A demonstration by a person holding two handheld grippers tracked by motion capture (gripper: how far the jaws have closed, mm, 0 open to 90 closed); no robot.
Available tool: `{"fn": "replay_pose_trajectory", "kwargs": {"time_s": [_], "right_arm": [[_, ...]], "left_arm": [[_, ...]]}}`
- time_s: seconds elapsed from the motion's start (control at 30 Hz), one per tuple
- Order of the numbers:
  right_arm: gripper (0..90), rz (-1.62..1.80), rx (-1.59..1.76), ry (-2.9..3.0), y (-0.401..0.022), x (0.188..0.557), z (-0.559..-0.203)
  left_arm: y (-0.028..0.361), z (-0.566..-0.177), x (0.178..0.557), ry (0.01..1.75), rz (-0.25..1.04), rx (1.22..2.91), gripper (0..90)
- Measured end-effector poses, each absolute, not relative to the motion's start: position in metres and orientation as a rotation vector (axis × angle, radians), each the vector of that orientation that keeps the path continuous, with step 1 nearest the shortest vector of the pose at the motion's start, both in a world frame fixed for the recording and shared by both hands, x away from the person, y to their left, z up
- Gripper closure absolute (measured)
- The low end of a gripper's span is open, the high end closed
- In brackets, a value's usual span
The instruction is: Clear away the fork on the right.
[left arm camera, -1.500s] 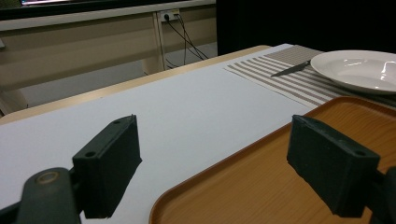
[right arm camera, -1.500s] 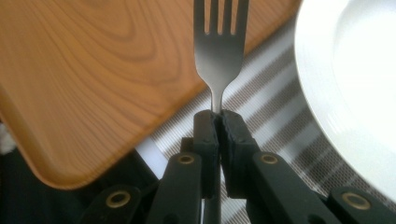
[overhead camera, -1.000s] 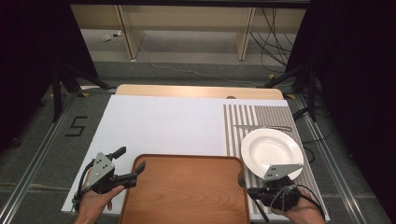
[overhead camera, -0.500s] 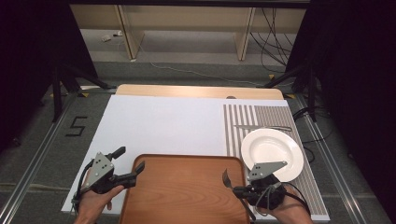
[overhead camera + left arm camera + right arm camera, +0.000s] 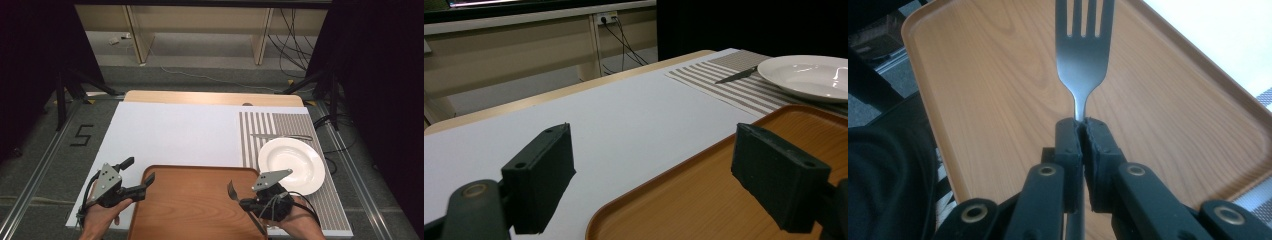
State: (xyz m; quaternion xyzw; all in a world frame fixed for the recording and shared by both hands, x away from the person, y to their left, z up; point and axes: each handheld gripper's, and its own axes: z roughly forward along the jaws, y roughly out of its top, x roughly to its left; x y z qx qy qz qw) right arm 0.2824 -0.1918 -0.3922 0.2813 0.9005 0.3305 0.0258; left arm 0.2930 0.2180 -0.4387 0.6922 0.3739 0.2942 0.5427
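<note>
Over the brown wooden tray [image 5: 195, 200], the right gripper [image 5: 243, 201] clamps a silver metal fork [image 5: 1083, 60] by its neck, tines pointing away, while the left gripper [image 5: 141, 175] rests wide open across the tray's left edge.

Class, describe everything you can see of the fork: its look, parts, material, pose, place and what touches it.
The fork looks like plain silvery metal with a dull shine. Its slim neck widens into a head that divides into tines. The right hand-held gripper is shut on the neck, its black jaws pressed together on either side, and the handle runs back between them. In the high view the fork is held over the right part of the wooden tray, tines pointing away from the person. Whether it touches the tray cannot be told.
</note>
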Motion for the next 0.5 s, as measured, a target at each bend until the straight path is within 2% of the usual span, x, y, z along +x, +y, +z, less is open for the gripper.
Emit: {"fn": "replay_pose_trajectory", "kwargs": {"time_s": [0.5], "right_arm": [[86.0, 0.99, 0.855, 2.844, -0.179, 0.284, -0.404]], "left_arm": [[0.218, -0.439, 0.293, 0.886, 0.699, 1.646, 16.9]]}}
